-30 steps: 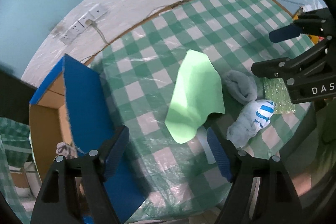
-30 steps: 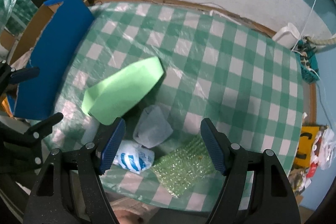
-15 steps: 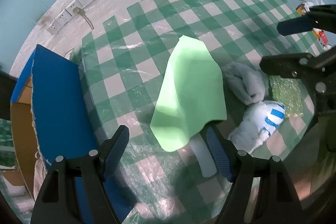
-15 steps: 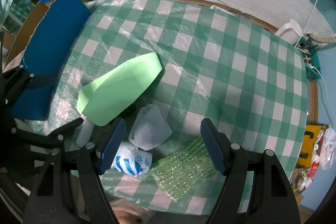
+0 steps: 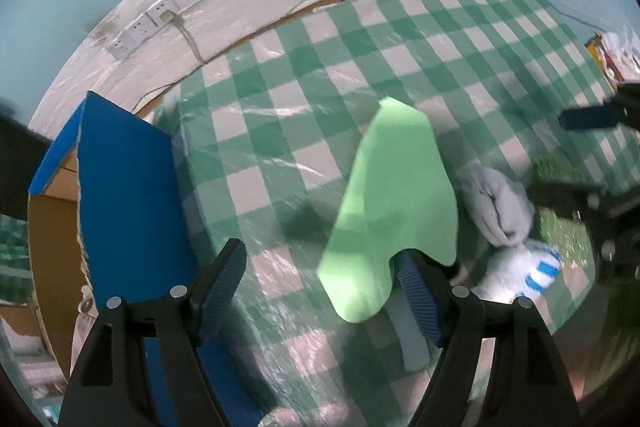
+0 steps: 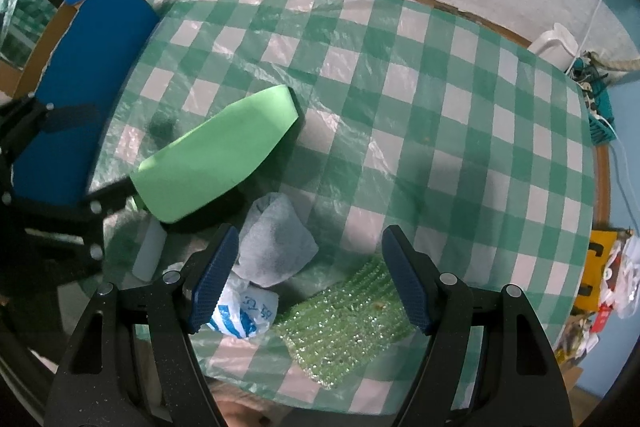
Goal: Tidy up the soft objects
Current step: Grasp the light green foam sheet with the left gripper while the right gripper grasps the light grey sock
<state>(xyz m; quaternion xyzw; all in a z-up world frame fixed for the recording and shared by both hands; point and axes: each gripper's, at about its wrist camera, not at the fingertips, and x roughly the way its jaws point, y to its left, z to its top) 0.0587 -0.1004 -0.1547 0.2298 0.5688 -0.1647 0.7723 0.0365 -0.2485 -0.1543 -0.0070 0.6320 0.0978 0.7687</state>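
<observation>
1. Foam sheet (image 6: 218, 153), smooth and pale green with rounded corners, is lying curled on the checked plastic tablecloth (image 6: 440, 131), whose glossy film is wrinkling over the table.
2. Grey felt-like cloth (image 6: 276, 251) is sitting bunched just beside the sheet's near end, touching a crumpled white bag with blue stripes (image 6: 242, 311).
3. Green bubble wrap (image 6: 344, 319), knobbly and glinting, is lying next to the bag by the table's near edge.
4. Left gripper (image 5: 320, 291) is hovering with its ribbed blue pads spread wide, gripping nothing, the foam's edge overlapping one pad.
5. Right gripper (image 6: 308, 279) is likewise gaping wide and empty above the cloth and bubble wrap.
6. Blue-faced cardboard box (image 6: 80, 67) is standing at the table's left side.
</observation>
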